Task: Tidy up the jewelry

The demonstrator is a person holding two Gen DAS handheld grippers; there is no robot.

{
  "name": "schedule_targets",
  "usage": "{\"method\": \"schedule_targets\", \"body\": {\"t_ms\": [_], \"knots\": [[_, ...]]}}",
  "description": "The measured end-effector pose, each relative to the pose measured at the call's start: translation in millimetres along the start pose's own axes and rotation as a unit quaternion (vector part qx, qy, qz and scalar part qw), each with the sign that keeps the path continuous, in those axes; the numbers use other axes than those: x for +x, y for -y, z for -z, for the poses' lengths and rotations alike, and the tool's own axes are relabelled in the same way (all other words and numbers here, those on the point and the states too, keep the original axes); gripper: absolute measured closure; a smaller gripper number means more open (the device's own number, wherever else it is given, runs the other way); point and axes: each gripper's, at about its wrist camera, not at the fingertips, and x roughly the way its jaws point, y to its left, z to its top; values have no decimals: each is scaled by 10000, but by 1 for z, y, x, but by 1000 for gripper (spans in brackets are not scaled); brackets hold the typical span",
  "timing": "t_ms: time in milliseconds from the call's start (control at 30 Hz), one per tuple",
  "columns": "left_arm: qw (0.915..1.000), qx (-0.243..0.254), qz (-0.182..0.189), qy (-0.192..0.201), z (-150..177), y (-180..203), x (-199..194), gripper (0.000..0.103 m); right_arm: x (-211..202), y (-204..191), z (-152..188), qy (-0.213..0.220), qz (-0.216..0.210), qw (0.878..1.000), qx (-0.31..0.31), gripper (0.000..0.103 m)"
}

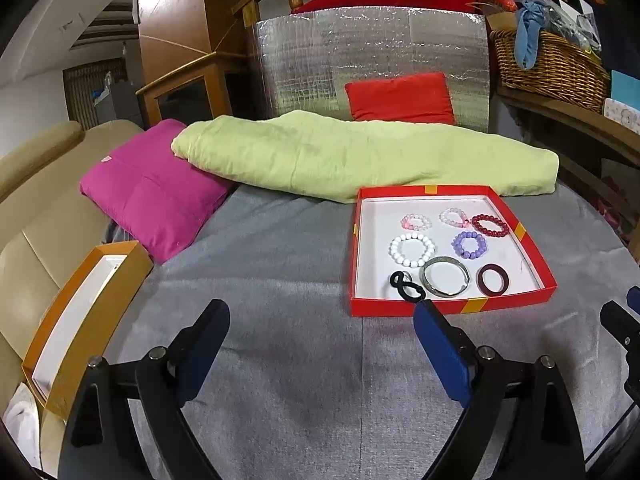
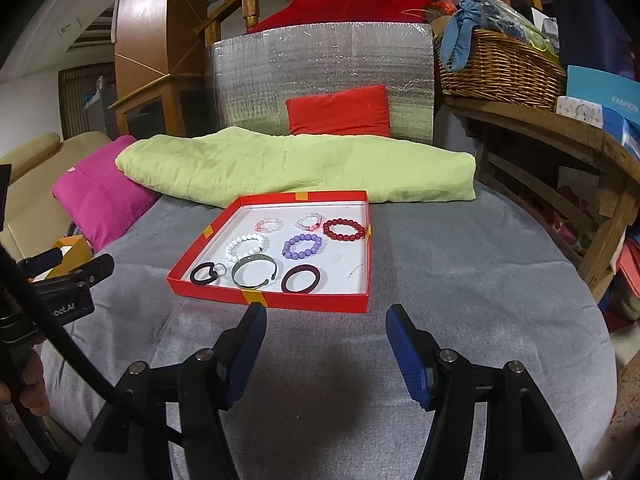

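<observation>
Wrist views (both facing red tray (image 1: 524, 240))

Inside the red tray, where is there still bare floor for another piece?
Red tray: bare white along its right wall beside the dark bangle, and in the far left corner behind the white bead bracelet. The near-left and middle are crowded.

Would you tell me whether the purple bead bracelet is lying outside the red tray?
No, the purple bead bracelet lies inside the red tray, beside the white bead bracelet.
</observation>
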Motion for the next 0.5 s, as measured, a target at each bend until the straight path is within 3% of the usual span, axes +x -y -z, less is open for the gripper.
{"method": "schedule_targets", "body": {"t_ms": [500], "knots": [[10000,16,56,-53,2,4,1,10,10,5,0,-69,166,9998,127,35]]}}
